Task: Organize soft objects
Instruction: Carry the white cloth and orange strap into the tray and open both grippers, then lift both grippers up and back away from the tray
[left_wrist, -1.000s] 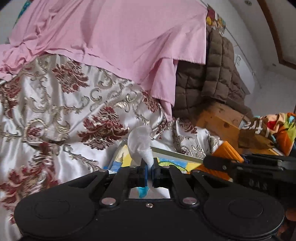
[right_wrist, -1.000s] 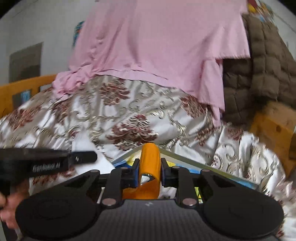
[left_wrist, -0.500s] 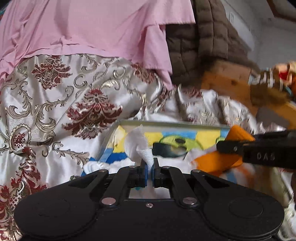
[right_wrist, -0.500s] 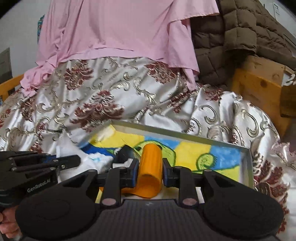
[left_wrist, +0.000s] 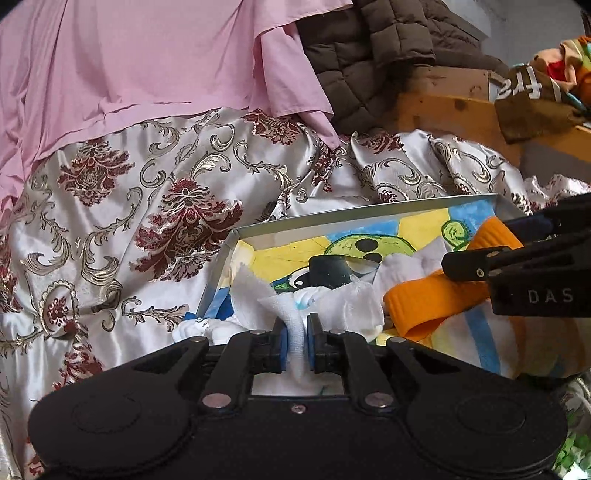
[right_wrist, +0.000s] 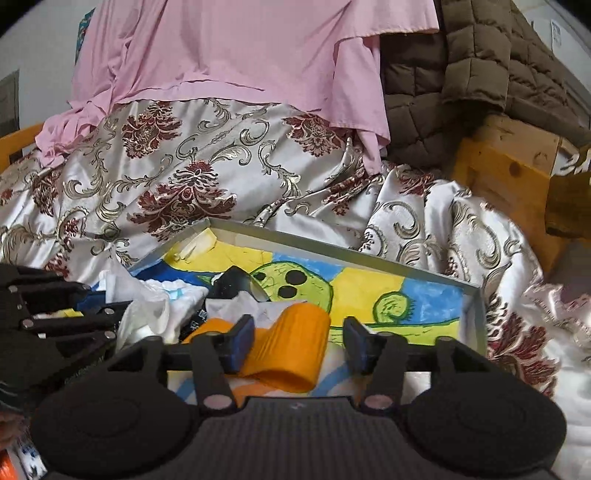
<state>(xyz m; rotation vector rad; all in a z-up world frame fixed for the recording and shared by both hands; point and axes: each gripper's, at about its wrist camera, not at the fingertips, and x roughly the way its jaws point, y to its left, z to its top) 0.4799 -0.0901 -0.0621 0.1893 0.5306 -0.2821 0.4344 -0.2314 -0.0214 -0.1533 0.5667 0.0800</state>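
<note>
A shallow box (left_wrist: 343, 218) with a yellow, blue and green cartoon lining lies on the bed; it also shows in the right wrist view (right_wrist: 476, 317). My left gripper (left_wrist: 295, 341) is shut on a white sock (left_wrist: 291, 306) at the box's near left corner. My right gripper (right_wrist: 299, 341) is open, its jaws wide around an orange sock (right_wrist: 291, 354) that lies in the box; this orange sock shows in the left wrist view (left_wrist: 436, 299). More white socks (right_wrist: 162, 302) and a black item (left_wrist: 328, 269) lie in the box.
The box rests on a silver and maroon brocade bedspread (left_wrist: 147, 206). A pink sheet (left_wrist: 147, 55) and a brown quilted jacket (right_wrist: 480, 74) hang behind. A wooden bed frame (right_wrist: 509, 166) stands at the right, with colourful clothes (left_wrist: 554, 74) on it.
Both grippers moved down into the box. My right gripper opened and let go of the orange sock, which now lies in the box. My left gripper stays shut on the white sock.
</note>
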